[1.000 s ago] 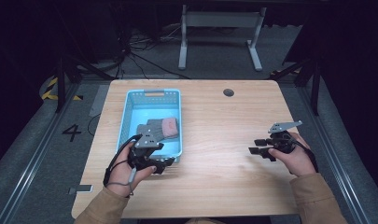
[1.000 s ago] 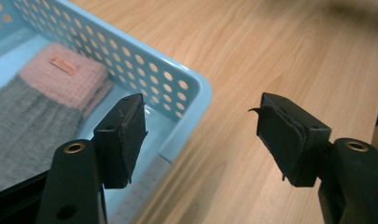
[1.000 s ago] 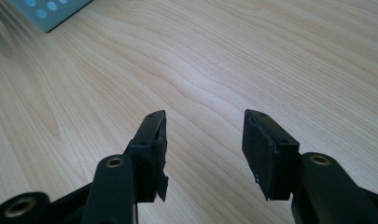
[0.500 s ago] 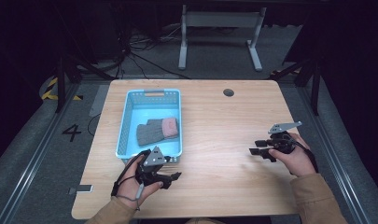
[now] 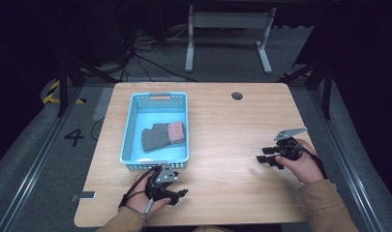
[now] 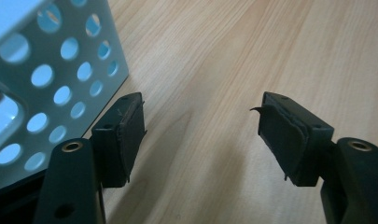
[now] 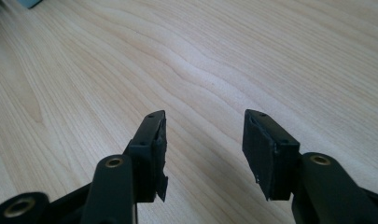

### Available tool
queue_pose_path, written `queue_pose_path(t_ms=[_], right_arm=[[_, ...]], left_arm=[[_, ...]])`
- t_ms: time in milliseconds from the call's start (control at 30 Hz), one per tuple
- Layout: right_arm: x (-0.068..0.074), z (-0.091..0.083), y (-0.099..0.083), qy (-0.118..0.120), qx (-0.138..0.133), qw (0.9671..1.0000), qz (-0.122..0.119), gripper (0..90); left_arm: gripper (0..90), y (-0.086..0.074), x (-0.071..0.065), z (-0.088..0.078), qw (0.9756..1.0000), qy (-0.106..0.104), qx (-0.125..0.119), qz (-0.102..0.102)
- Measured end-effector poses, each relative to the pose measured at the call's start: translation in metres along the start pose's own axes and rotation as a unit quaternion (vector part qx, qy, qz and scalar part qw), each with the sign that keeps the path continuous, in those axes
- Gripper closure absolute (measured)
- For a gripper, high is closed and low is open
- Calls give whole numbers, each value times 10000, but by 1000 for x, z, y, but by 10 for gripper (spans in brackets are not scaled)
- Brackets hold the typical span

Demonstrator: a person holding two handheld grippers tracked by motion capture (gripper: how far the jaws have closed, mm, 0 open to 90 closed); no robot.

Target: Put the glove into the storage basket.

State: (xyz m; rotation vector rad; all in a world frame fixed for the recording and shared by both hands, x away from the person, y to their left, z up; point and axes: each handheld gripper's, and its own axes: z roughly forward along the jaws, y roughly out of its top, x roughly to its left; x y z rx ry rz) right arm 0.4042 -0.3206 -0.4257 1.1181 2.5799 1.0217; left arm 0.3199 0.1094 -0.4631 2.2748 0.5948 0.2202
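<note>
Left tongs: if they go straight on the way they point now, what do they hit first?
Probably nothing: the left tongs, open, point along bare table; the blue basket sits just beside that line, though depth is unclear.

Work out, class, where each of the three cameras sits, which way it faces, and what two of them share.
High view: above the person's side, facing forward and down on the table, basket, both hands.
Left gripper view: on the left tool, looking along its open jaws at the basket wall.
Right gripper view: on the right tool, over bare wood.
Shared: the blue basket, high and left views.
</note>
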Motion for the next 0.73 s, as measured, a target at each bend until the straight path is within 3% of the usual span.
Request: queue_pose_path(t_ms=[100, 500, 733], right_arm=[[1, 4, -1, 27, 79, 10000, -18, 508], [0, 10, -3, 35, 113, 9999, 2, 495], [0, 10, -3, -48, 57, 10000, 32, 486]], left_arm=[[325, -5, 0, 5, 9998, -27, 172, -49], [319, -5, 2, 6, 9997, -193, 106, -137], [284, -7, 5, 4, 9992, -225, 132, -311]])
